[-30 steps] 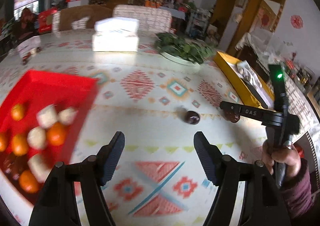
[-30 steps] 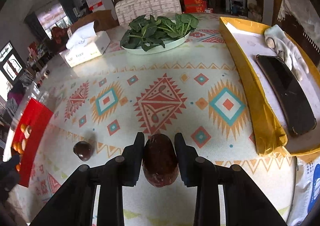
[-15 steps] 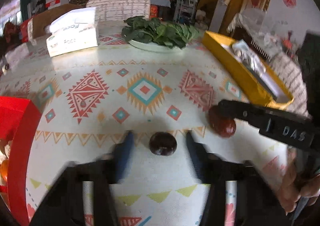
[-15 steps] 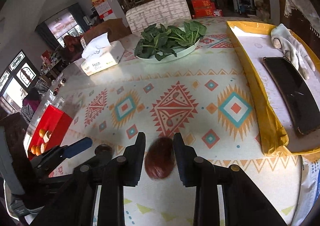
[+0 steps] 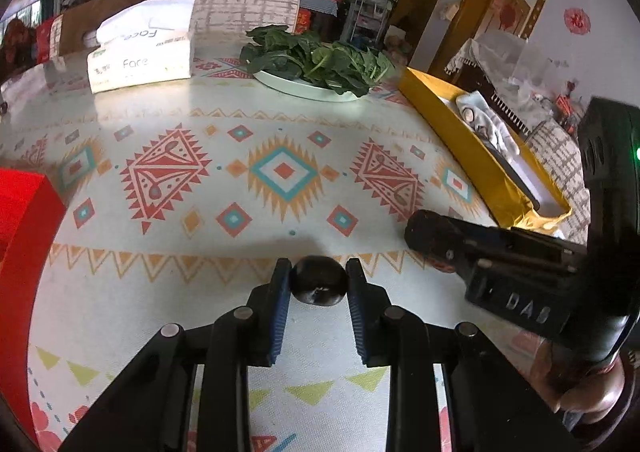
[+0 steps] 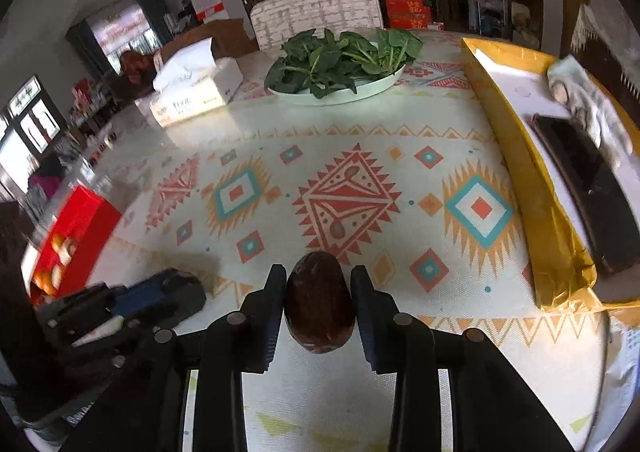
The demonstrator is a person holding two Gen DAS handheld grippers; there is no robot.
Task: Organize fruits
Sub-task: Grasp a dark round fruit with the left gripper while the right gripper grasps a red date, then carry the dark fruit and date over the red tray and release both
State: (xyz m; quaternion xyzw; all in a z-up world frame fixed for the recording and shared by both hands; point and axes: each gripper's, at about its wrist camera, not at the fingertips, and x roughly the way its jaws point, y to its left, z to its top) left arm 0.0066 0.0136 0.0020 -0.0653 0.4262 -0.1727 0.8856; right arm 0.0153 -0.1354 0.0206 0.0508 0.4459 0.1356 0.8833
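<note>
The tablecloth (image 5: 168, 284) is pale with red, orange and teal diamond shapes. The box (image 5: 24, 212) is red. The tray (image 6: 532, 188) is shiny gold. The leaves (image 6: 340, 56) are dark green. The fruit (image 6: 319, 302) is dark brown-red.

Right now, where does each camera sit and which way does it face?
Left wrist: on the left gripper, facing down its fingers at a dark round fruit they pinch; a hand shows.
Right wrist: on the right gripper, its jaws opening around an oval brown fruit.
Both share the spinach plate, tissue box, and red box.
</note>
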